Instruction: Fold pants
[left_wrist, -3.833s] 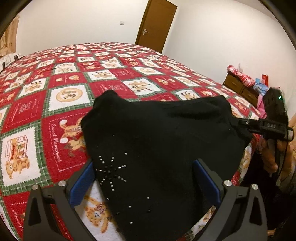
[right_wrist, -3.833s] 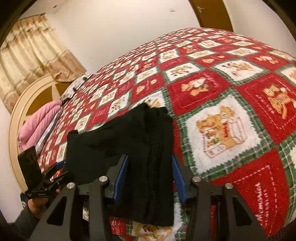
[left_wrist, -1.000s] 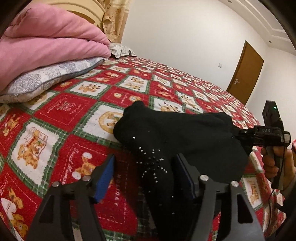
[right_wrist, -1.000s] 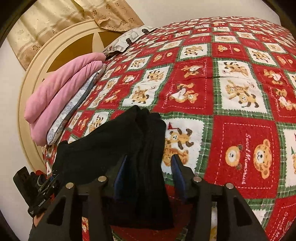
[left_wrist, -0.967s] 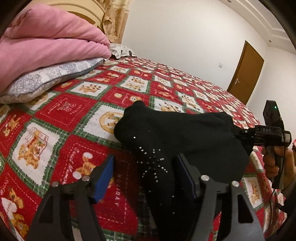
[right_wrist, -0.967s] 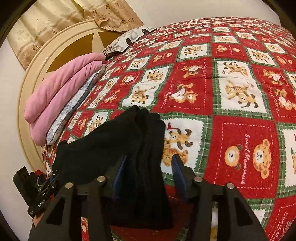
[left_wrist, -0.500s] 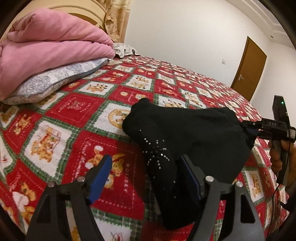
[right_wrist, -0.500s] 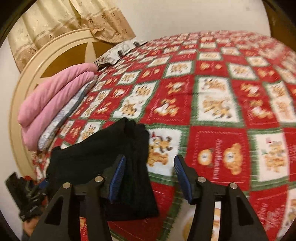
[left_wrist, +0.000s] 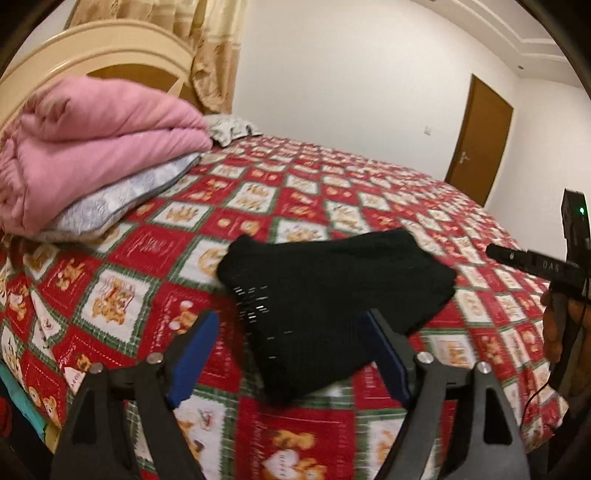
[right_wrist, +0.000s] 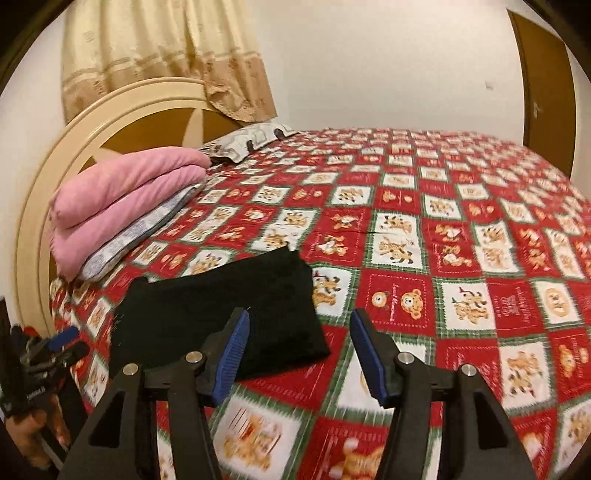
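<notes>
Framing the bottom of the left wrist view, the left gripper (left_wrist: 291, 354) hangs above the near edge of the bed with its blue pads (left_wrist: 192, 356) wide apart and its jaws opening; the black cloth shows in the gap between them, but neither pad presses on it. The right gripper (right_wrist: 299, 350) likewise has its fingers spread and its jaws opening, with only the bedspread (right_wrist: 461, 258) showing in the gap; the cloth lies just to the left of its left pad, apart from it.

Beyond the fingertips, the pants (left_wrist: 332, 291) lie folded into a compact black bundle on the red, white and green patchwork bedspread, close to the bed's near edge. Small pale studs (left_wrist: 255, 299) dot the bundle's near left part, though motion blur smears them into short dashes, so their pattern is hard to make out. At the right edge of the left wrist view a hand (left_wrist: 557, 325) grips the handle of the other tool.

Farther back on the left, a folded pink quilt (right_wrist: 122, 203) sits on a grey patterned pillow (right_wrist: 133, 236) against the cream headboard (right_wrist: 122, 122). Behind that hang beige curtains (right_wrist: 155, 48), and a brown door (left_wrist: 480, 147) stands in the white far wall.
</notes>
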